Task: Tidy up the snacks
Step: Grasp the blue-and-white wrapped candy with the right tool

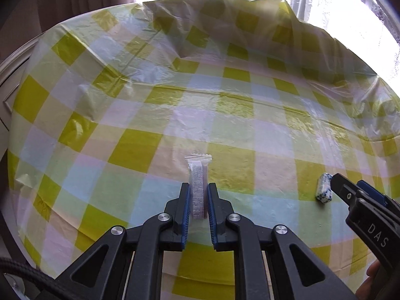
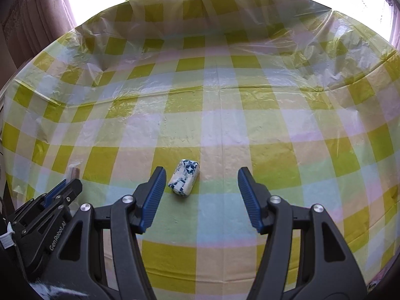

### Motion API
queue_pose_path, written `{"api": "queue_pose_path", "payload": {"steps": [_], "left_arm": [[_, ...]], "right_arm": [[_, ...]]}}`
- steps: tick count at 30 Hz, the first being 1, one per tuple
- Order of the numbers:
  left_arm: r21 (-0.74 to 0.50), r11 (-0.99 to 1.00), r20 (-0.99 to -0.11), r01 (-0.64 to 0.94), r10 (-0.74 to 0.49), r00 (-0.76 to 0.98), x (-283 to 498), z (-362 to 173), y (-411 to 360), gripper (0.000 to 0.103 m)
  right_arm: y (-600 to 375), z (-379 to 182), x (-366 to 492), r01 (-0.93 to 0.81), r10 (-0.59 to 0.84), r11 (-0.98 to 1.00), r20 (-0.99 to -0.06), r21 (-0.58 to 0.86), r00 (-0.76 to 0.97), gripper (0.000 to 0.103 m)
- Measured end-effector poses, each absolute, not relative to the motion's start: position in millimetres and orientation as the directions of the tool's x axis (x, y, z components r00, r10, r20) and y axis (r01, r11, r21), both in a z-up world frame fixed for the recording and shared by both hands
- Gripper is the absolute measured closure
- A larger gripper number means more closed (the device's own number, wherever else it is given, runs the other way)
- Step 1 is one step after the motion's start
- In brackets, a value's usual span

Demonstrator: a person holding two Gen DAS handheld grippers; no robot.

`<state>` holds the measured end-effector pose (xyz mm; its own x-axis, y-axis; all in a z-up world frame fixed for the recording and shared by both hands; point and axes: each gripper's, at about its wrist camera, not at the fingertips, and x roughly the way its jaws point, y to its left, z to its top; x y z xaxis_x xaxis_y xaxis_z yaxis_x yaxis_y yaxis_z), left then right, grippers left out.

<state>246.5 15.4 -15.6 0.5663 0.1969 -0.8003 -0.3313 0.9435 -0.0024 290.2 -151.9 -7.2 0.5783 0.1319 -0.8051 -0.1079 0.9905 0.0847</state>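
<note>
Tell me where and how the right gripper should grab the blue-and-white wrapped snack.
Grip the blue-and-white wrapped snack across its short width, at mid-length, coming down from above. It lies flat on the checked tablecloth, its long axis slightly tilted, so roll the open right gripper to match. It sits near the left finger; probably shift left to centre it first.

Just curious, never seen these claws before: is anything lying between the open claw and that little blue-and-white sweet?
No. In the right wrist view only bare checked tablecloth lies between the open right gripper and the blue-and-white sweet.
</note>
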Motion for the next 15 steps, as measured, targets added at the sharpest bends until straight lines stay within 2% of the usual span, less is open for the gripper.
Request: {"api": "queue_pose_path", "payload": {"steps": [7, 11, 15], "left_arm": [[0.056, 0.904, -0.769, -0.424, 0.310, 0.559, 238.7, -9.4, 45.4, 0.089], [0.010, 0.899, -0.775, -0.438, 0.283, 0.565, 237.1, -8.0, 56.9, 0.089], [-0.029, 0.892, -0.779, -0.452, 0.262, 0.569, 234.9, -7.7, 63.8, 0.089]], "right_arm": [[-133.9, -19.9, 302.5, -0.128, 0.116, 0.990, -0.821, 0.053, 0.559, 0.041], [-127.6, -26.4, 306.9, -0.138, 0.113, 0.989, -0.830, 0.044, 0.546, 0.047], [-124.1, -30.5, 309.8, -0.142, 0.106, 0.989, -0.834, 0.034, 0.541, 0.048]]}}
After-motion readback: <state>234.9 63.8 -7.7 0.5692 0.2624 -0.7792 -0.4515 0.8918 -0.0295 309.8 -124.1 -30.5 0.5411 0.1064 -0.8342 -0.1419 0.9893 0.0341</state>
